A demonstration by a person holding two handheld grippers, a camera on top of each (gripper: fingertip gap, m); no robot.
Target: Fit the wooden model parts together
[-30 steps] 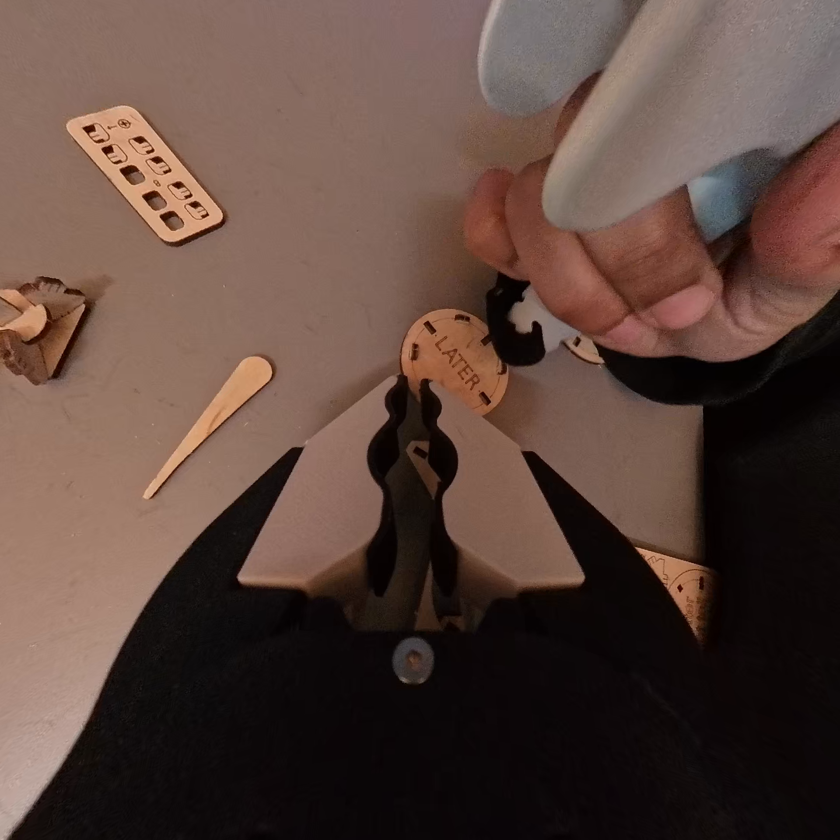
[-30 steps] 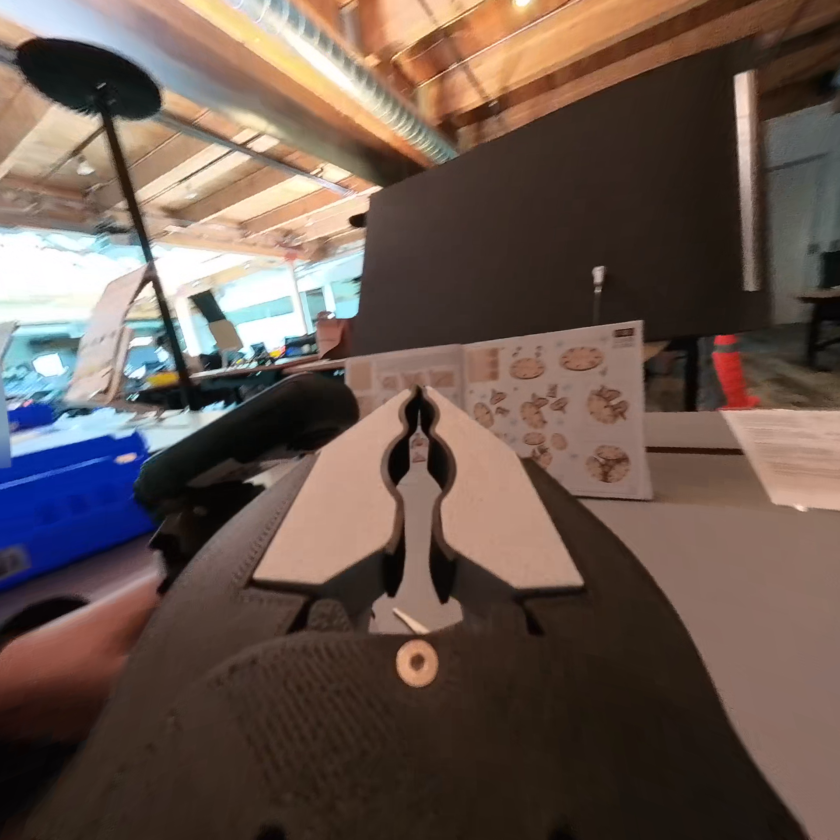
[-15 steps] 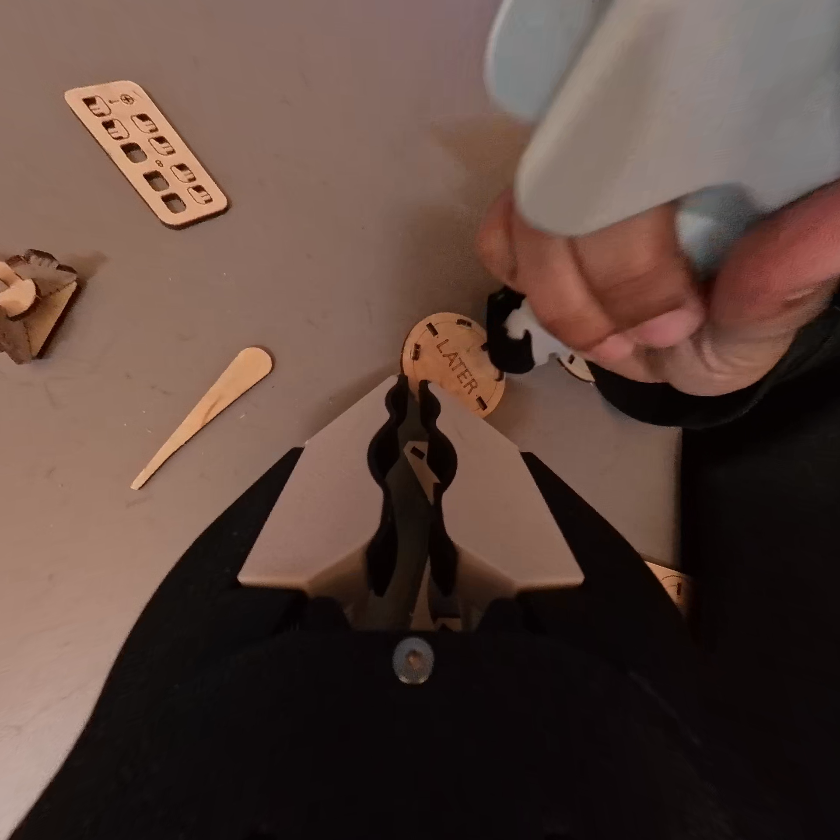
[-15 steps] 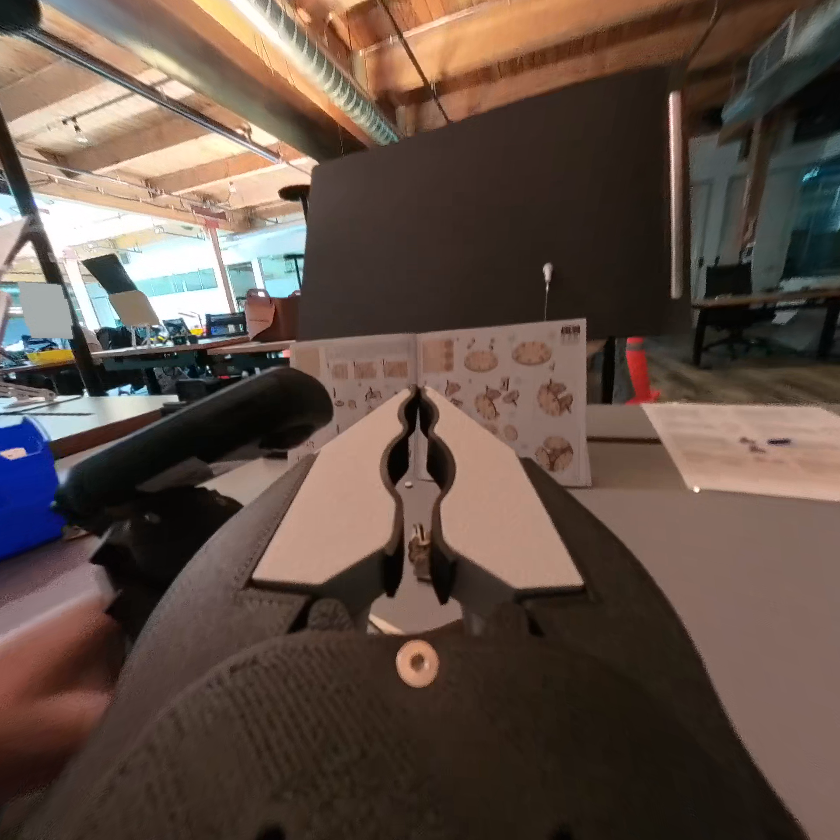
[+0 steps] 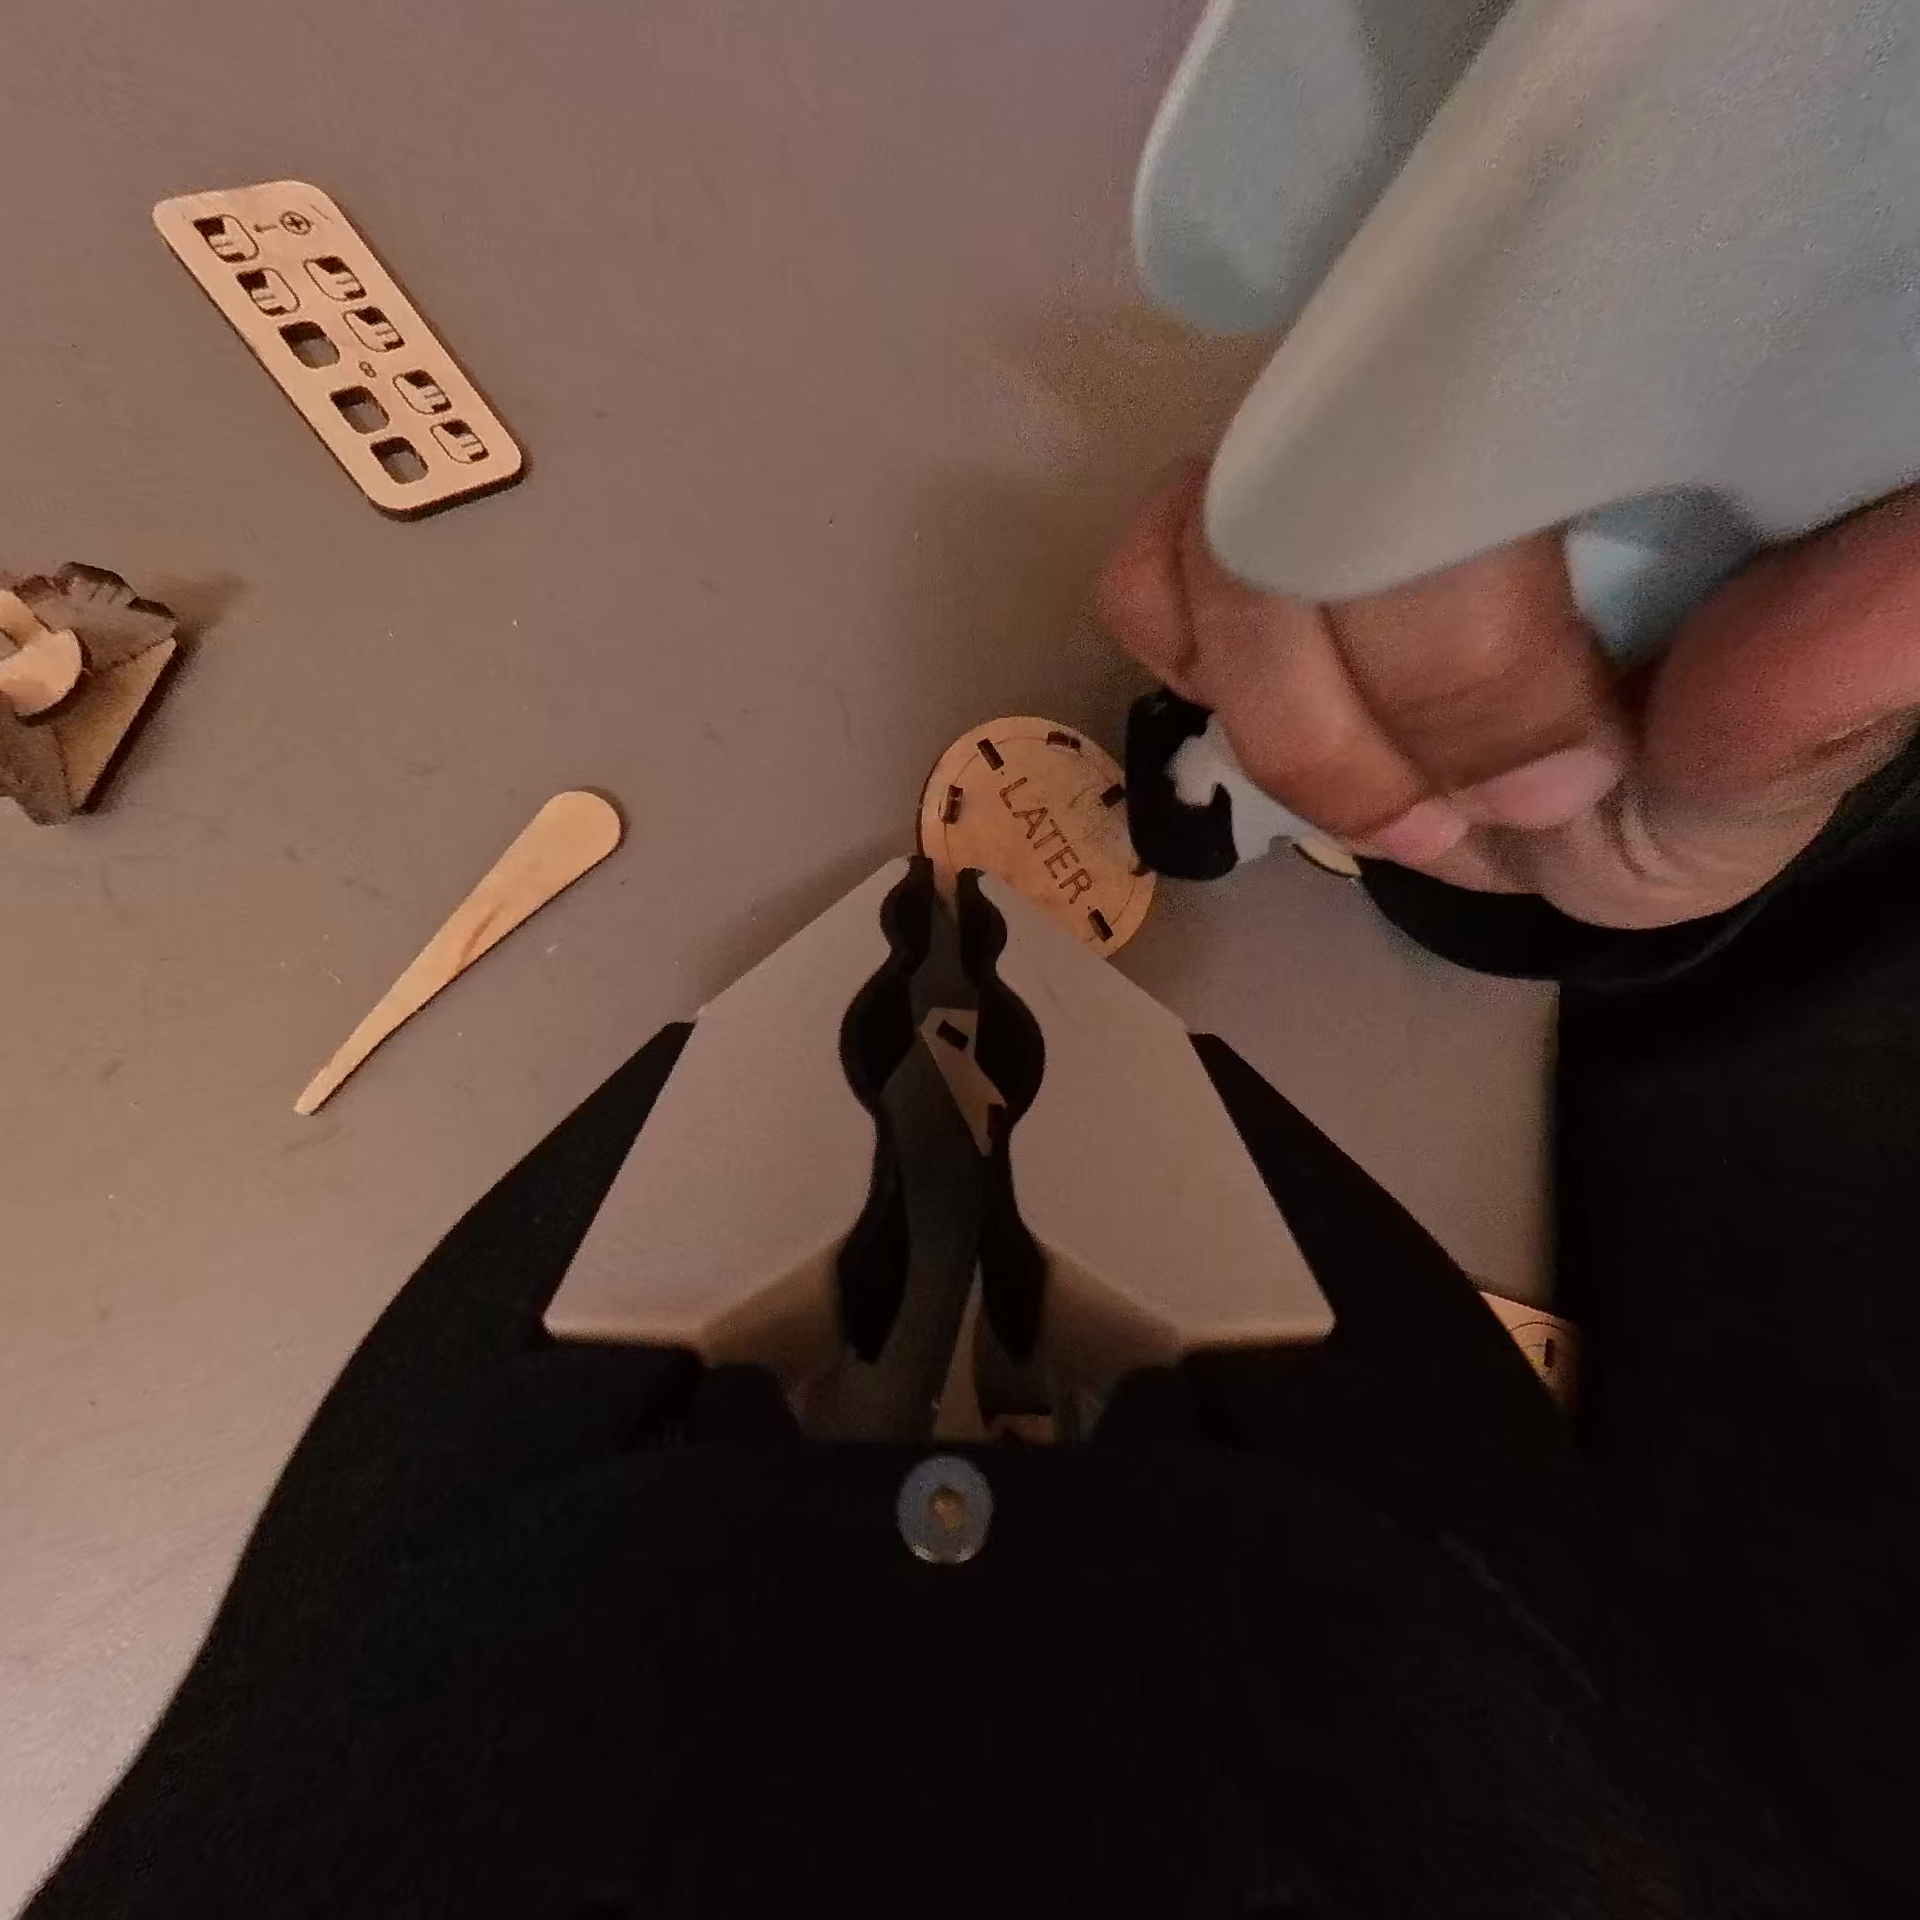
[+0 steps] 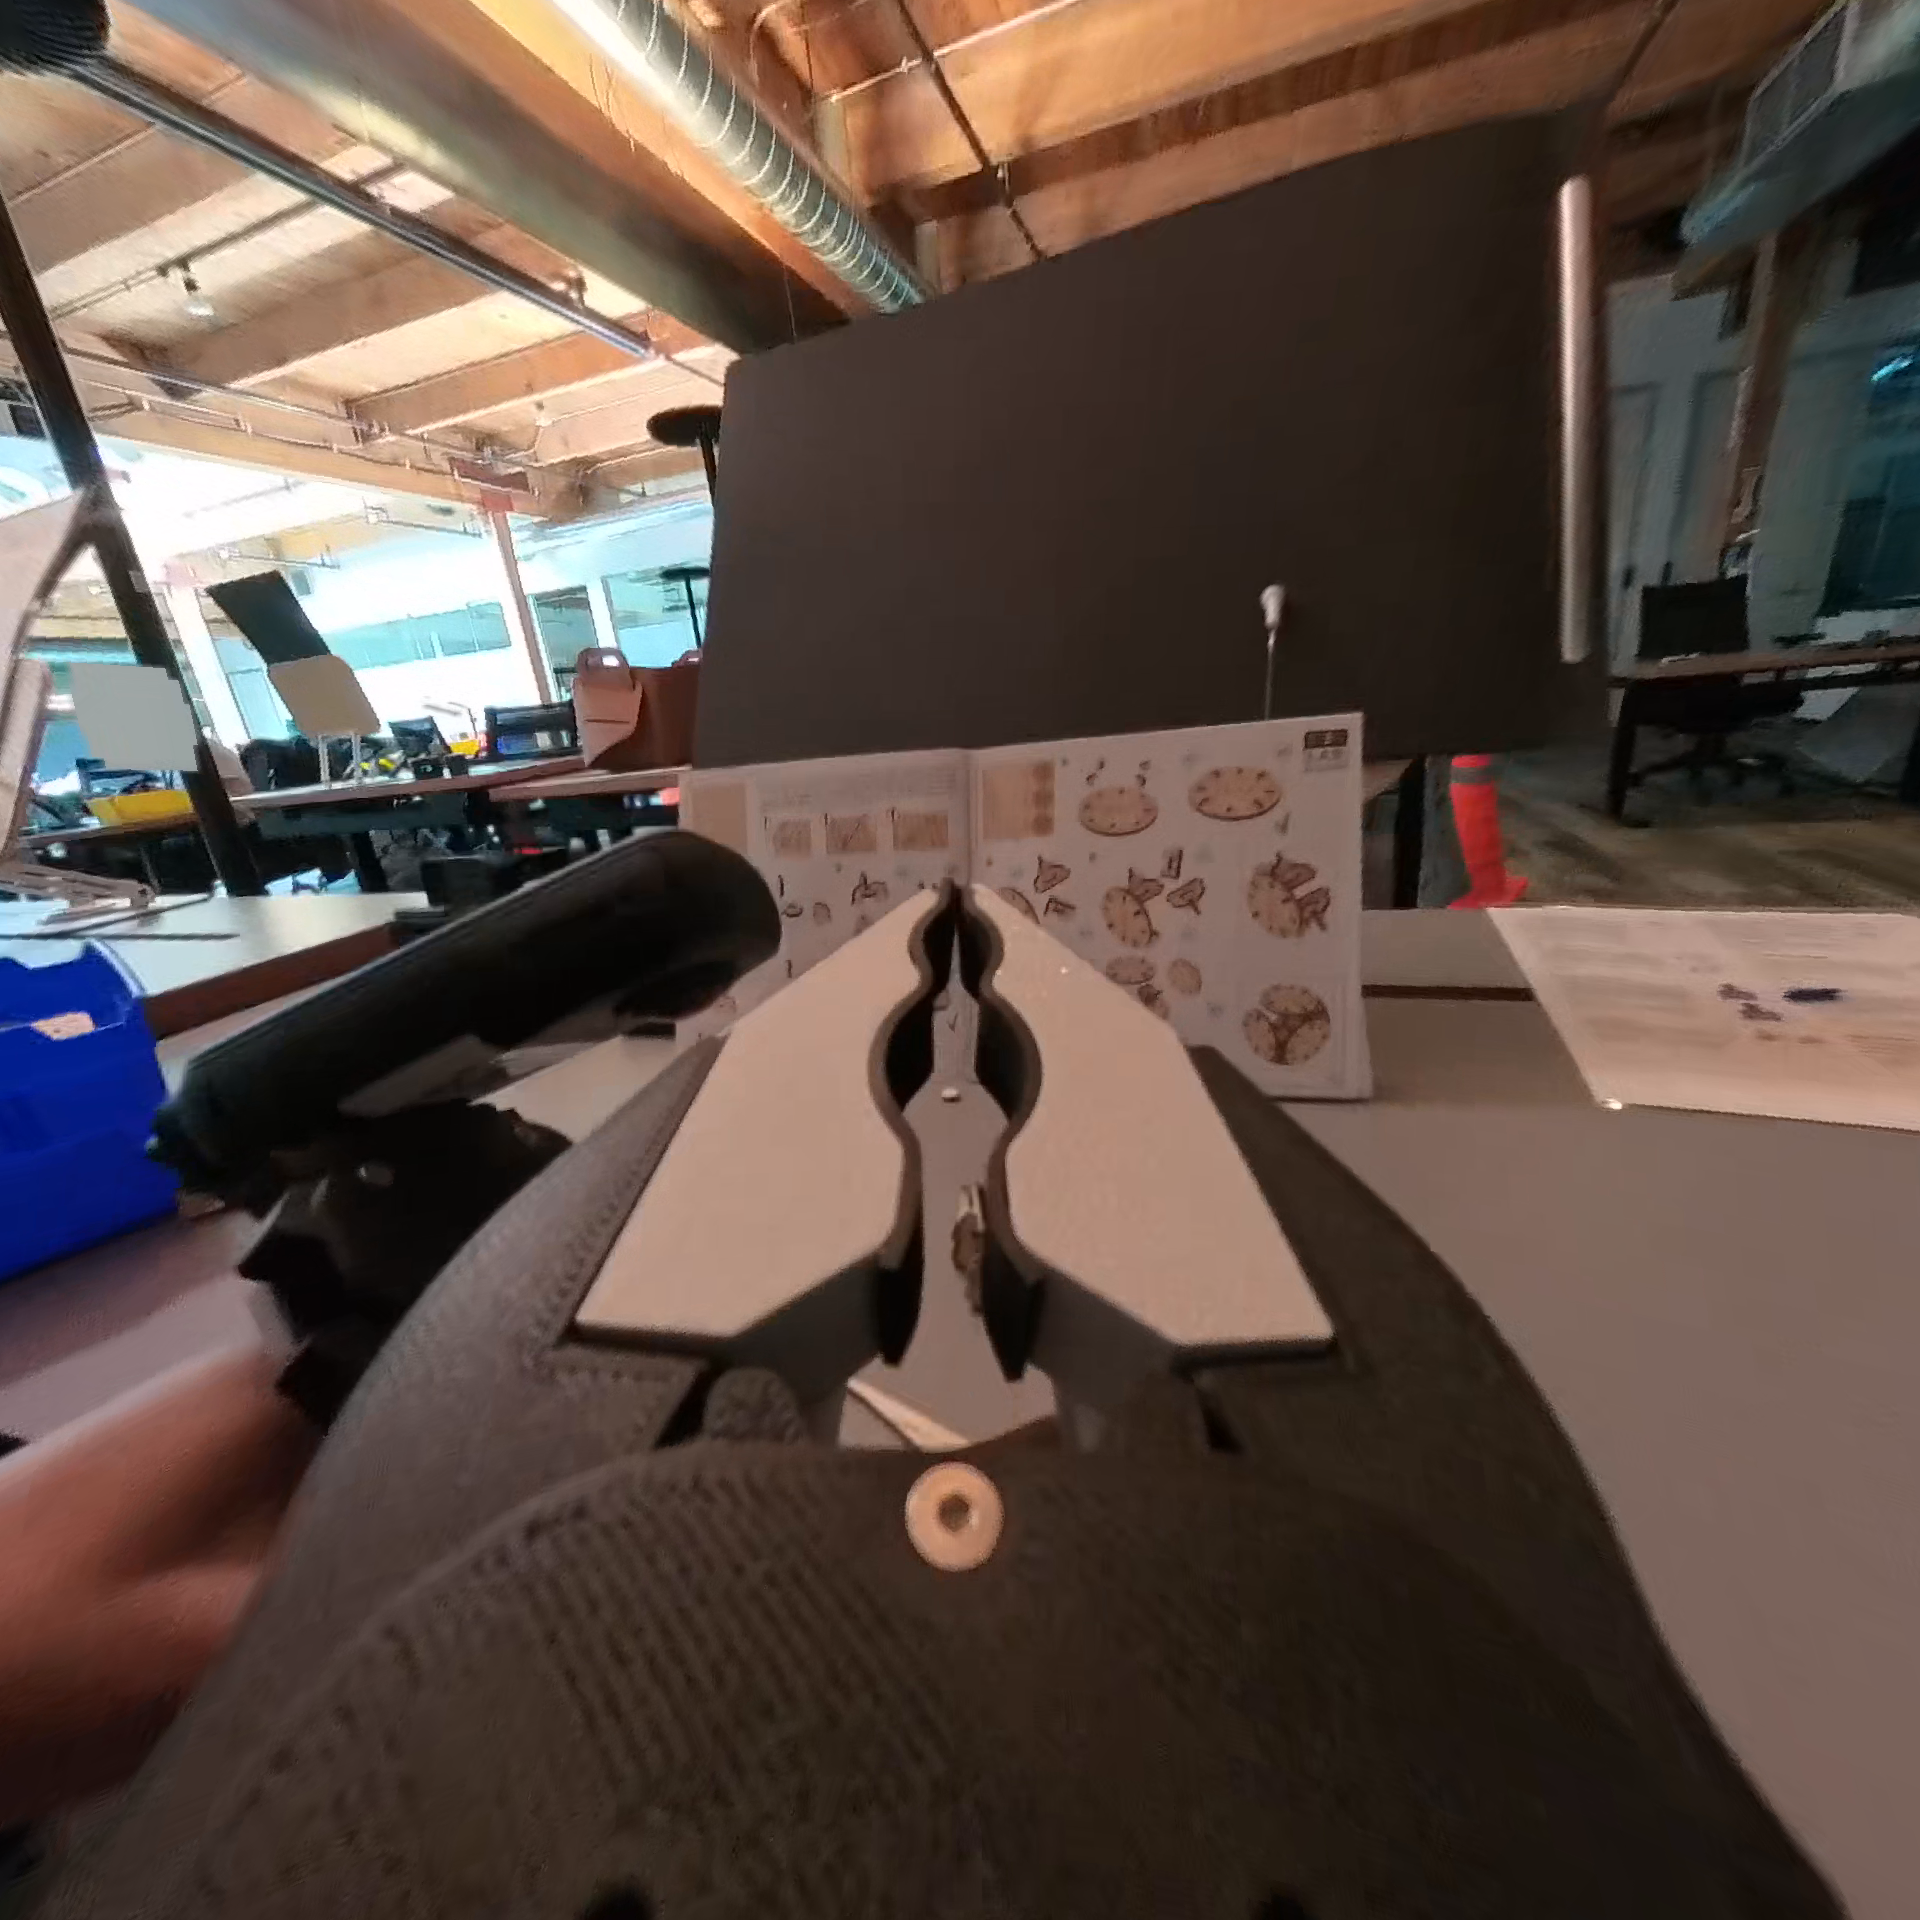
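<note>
Little is changing around the left gripper (image 5: pixel 940 883). Its jaws are staying nearly closed on a thin pale wooden piece (image 5: pixel 961 1055) with small slots, seen edge-on in the narrow gap. The tips are hanging over the near-left rim of the round wooden disc (image 5: pixel 1029 821), which is lying flat on the counter (image 5: pixel 727 520).

The right gripper (image 5: pixel 1169 800) is the one that is shifting. Over the last second its own view has been swinging round and levelling out, so the open booklet (image 6: pixel 1174 883) standing on the counter now fills more of that view. Its jaws are staying closed tip to tip with nothing between them, and the black tips are sitting right at the disc's far-right edge, under the hand (image 5: pixel 1455 727). Whether they are touching the disc, I cannot tell.

The tapered wooden stick (image 5: pixel 468 935) and the slotted wooden card (image 5: pixel 332 343) are lying well apart from both grippers, undisturbed.
</note>
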